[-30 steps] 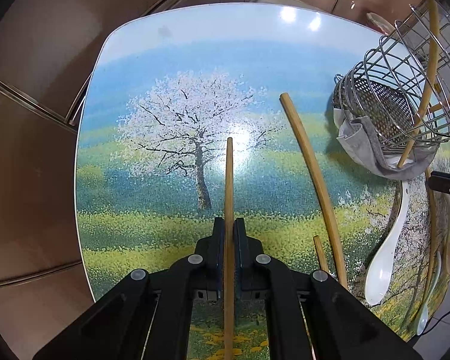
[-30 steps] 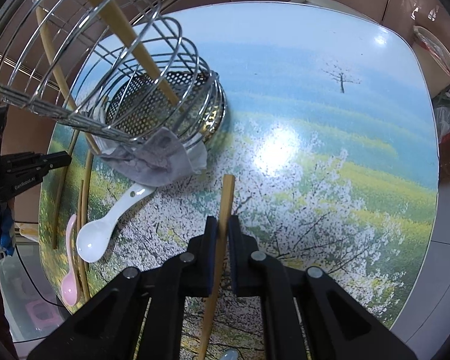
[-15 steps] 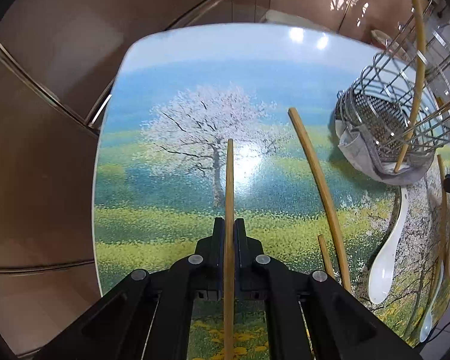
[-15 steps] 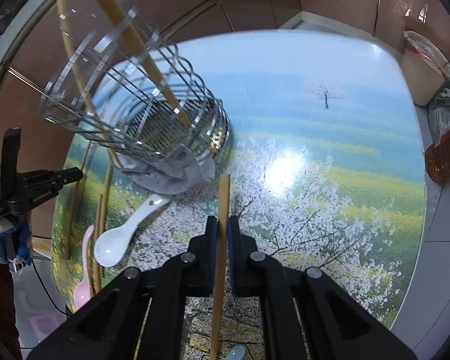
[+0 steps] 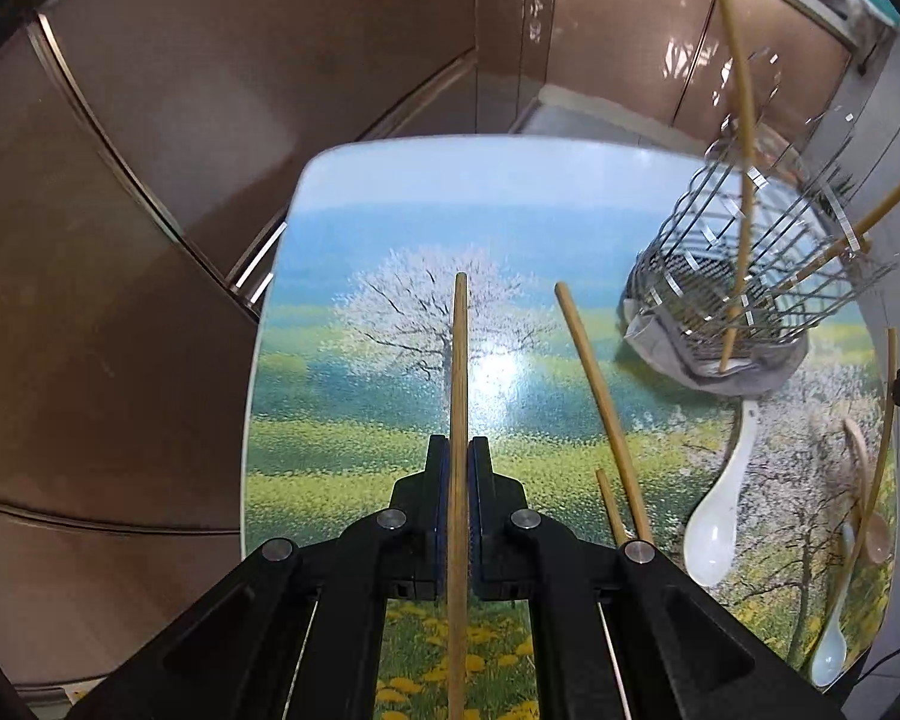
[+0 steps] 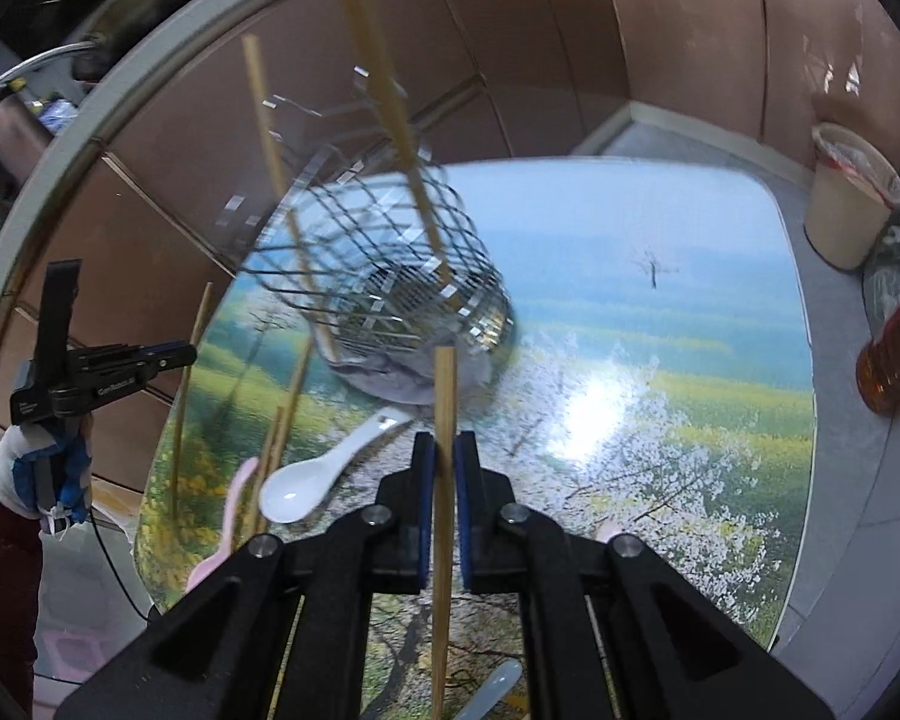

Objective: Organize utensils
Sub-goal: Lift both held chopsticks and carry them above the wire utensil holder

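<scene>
Left gripper (image 5: 459, 468) clamping tight on a thin wooden chopstick (image 5: 458, 372), right gripper (image 6: 441, 468) pinching another wooden chopstick (image 6: 443, 408), both hovering over the landscape-printed tabletop (image 5: 342, 360), facing the round wire utensil basket (image 6: 390, 276) holding chopsticks

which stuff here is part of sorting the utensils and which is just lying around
Part of the job:
- chopstick held in the left gripper
- chopstick held in the right gripper
- wire utensil holder
- loose chopsticks
- white spoon
- pink spoon

Lying about:
- grey cloth
- bin
- amber bottle
</scene>
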